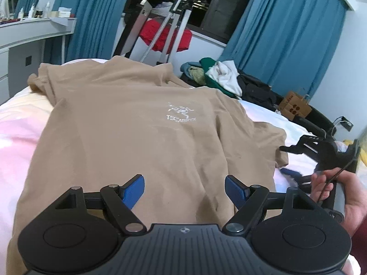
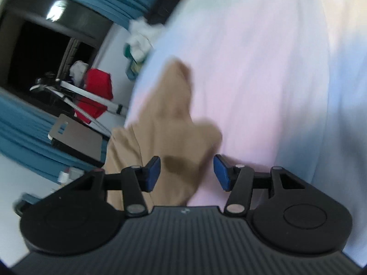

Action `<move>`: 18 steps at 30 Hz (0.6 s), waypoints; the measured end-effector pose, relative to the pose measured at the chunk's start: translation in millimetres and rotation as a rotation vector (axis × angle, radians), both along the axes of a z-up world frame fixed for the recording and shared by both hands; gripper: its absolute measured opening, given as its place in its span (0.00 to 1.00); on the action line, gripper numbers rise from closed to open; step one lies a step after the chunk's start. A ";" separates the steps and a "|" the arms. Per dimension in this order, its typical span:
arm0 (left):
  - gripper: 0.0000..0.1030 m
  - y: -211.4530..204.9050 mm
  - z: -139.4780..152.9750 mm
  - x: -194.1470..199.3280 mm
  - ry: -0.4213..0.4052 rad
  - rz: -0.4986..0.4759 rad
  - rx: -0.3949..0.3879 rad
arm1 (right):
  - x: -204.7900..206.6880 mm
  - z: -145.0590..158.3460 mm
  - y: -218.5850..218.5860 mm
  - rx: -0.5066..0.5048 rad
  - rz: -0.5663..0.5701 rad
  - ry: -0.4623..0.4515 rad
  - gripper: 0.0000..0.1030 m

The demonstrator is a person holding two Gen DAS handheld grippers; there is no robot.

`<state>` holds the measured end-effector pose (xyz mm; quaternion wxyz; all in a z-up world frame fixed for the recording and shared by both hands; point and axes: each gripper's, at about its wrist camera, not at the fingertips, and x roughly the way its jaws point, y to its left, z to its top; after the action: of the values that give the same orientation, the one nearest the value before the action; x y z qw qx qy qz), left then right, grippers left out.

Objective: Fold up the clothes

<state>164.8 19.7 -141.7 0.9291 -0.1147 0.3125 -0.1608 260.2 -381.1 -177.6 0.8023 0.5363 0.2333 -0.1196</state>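
Blue-padded fingers (image 1: 135, 189) of the left gripper (image 1: 184, 189) are spread wide above the hem of a tan T-shirt (image 1: 128, 128), which is laid flat on a bed (image 1: 16, 133) with pale pink bedding. Fingers of the right gripper (image 2: 187, 171) are likewise held apart, nothing pinched, over the shirt's sleeve (image 2: 181, 142). A clothes pile (image 1: 218, 75) is seen beyond the bed.
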 end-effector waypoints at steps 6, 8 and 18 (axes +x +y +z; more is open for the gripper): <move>0.76 0.7 -0.4 0.2 0.010 0.019 0.014 | 18.0 -8.4 1.3 -0.082 0.009 -0.051 0.11; 0.76 1.2 -0.3 2.8 0.008 0.027 0.016 | 16.7 -6.7 2.3 -0.130 0.006 -0.059 0.06; 0.76 10.8 2.8 5.6 0.036 0.013 0.030 | -5.0 2.4 -12.5 -0.243 -0.067 0.015 0.08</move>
<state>170.4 30.5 -138.8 0.9259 -0.1059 0.3310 -0.1478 255.2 -393.6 -175.2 0.8551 0.4418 0.2050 -0.1777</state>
